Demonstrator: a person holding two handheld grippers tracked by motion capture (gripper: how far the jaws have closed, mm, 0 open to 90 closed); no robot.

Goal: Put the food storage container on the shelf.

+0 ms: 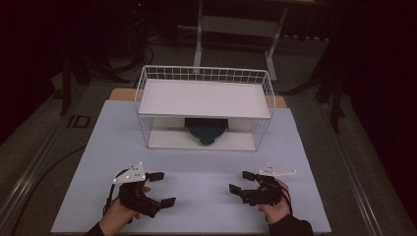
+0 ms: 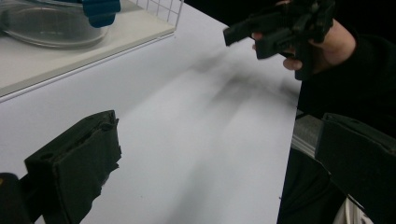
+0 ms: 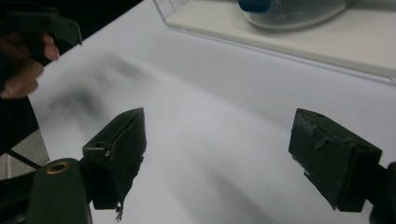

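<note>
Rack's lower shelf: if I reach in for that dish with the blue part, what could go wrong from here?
1. The dish sits far back under the upper shelf; an open gripper may well strike that shelf or the wire sides.
2. It looks like clear glass with a blue part; the fingers might slip.
3. The left gripper and right gripper could collide in the narrow opening.
</note>
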